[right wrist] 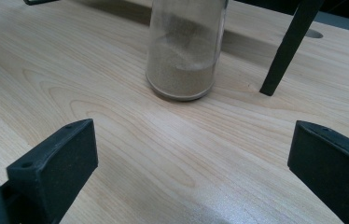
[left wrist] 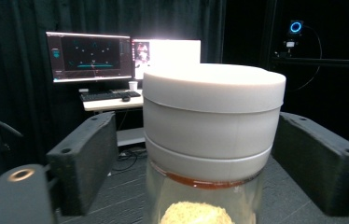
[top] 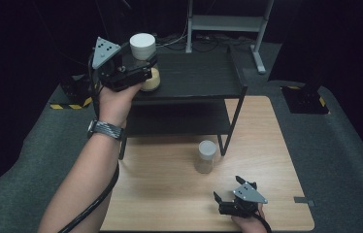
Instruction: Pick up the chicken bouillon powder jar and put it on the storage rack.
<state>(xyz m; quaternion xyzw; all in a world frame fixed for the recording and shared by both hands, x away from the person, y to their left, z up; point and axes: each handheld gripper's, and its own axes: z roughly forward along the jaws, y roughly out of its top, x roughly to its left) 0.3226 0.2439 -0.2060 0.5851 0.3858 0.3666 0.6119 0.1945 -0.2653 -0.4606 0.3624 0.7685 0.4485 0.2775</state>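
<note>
— Dark curtains hang all round, and a wooden table (top: 179, 194) sits in the middle with a black two-tier rack (top: 194, 77) on its far half. Where's the work at?

— Up at eleven o'clock. The left gripper (top: 143, 68) has a white-lidded jar (top: 143, 53) between its jaws at the left end of the rack's top shelf. In the left gripper view the jar (left wrist: 212, 121) stands upright between the two black jaws, with a yellowish, crumbly filling low in the glass.

— Clamped on it?

— The jaws flank it closely, but I see a sliver of gap on each side beneath the lid, so I can't tell whether they are pressing or just off it. The base seems to be at shelf level; whether it rests there I also can't tell.

— And the other hand?

— The right gripper (top: 228, 204) waits at five o'clock near the table's front edge, jaws spread wide and empty. A second jar (right wrist: 184, 51), part filled with fine sandy powder, stands on the table towards the centre, beside the rack's front leg (right wrist: 287, 46).

— So, progress?

— I'd judge about half: one jar at the shelf, one untouched on the table.
</note>
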